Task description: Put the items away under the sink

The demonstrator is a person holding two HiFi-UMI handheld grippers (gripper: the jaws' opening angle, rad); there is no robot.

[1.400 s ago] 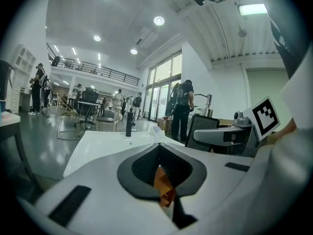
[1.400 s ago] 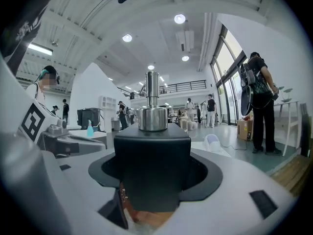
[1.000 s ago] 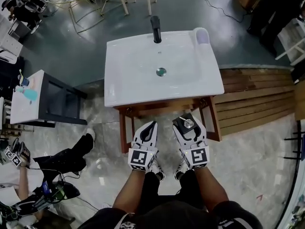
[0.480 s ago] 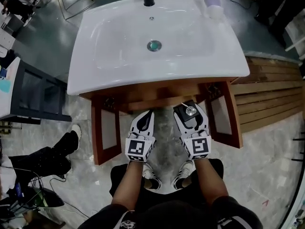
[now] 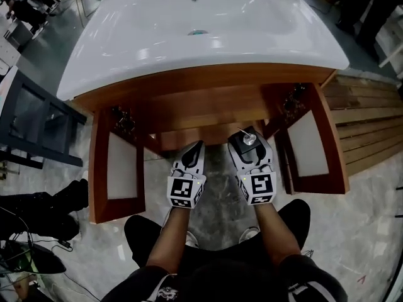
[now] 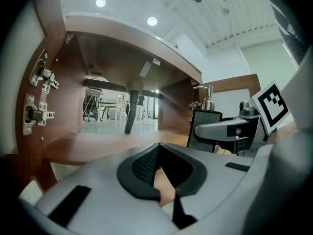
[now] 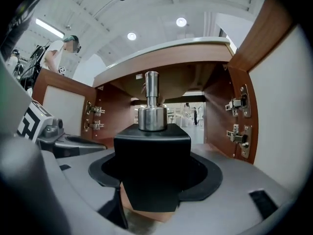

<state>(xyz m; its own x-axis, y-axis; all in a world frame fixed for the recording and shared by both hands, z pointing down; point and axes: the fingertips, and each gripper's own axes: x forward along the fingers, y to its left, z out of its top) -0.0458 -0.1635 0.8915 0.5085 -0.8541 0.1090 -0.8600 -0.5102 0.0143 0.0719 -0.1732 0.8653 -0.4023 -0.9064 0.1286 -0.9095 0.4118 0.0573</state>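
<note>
At the left edge of the head view, a seated person's dark legs [image 5: 44, 206] lie on the floor. Next to them, the left door [image 5: 119, 175] of the wooden cabinet [image 5: 208, 99] stands wide open. The cabinet is under the white sink [image 5: 208, 36], which fills the upper part of the frame.

In the lower middle, the left gripper [image 5: 198, 147] points at the opening of the cabinet. In the left gripper view its dark pads [image 6: 142, 163] come together at the tips and there is nothing between them. Behind them this view shows the wooden shelf [image 6: 98, 143] of the cabinet, a dark drain pipe [image 6: 131, 116] and two metal hinges [image 6: 39, 77] on the left wall.

Just to the right, the right gripper [image 5: 250, 145] holds the black soap dispenser [image 5: 241, 150]. In the right gripper view its jaws stand rather wide and press on the two sides of the square body. The dispenser is upright, with its metal pump [image 7: 150, 106] on top. It is just in front of the open cabinet, below the front edge of the sink.

Further right, the right door [image 5: 315, 153] is open too.
</note>
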